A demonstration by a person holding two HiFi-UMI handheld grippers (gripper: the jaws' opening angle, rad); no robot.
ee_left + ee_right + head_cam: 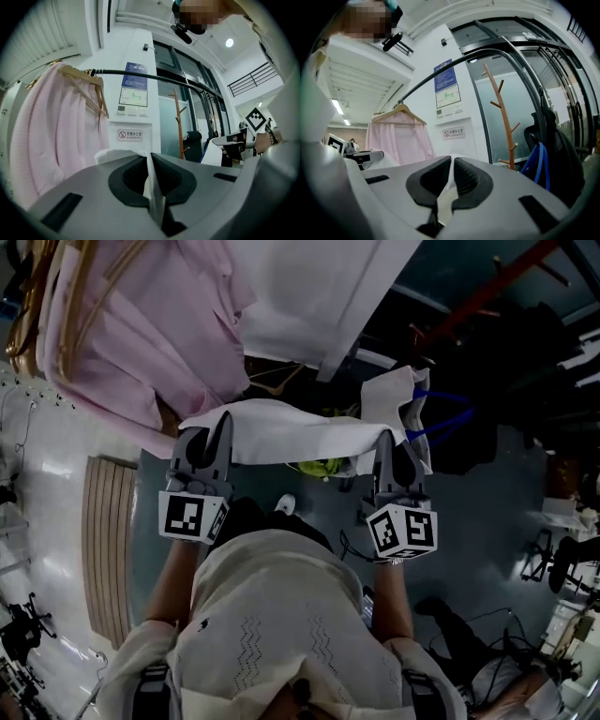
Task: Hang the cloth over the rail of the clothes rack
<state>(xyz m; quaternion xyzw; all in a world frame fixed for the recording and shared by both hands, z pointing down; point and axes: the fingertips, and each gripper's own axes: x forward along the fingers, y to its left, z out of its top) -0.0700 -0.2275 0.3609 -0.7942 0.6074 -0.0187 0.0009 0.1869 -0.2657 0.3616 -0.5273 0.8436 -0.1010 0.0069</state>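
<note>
A white cloth (291, 432) is stretched flat between my two grippers in the head view. My left gripper (208, 432) is shut on its left end, my right gripper (392, 435) on its right end, where a loose flap sticks up. In the left gripper view the cloth (152, 183) is pinched between the jaws, and the black rail (140, 75) of the clothes rack runs overhead, well above the gripper. The right gripper view also shows the cloth (449, 187) clamped, with the rail (440, 70) arching above.
A pink shirt (56, 136) hangs on a wooden hanger (89, 82) at the rail's left end. A wooden coat stand (504, 122) and a dark chair with a blue strap (539, 168) stand to the right. A white wall with notices (133, 91) lies behind the rack.
</note>
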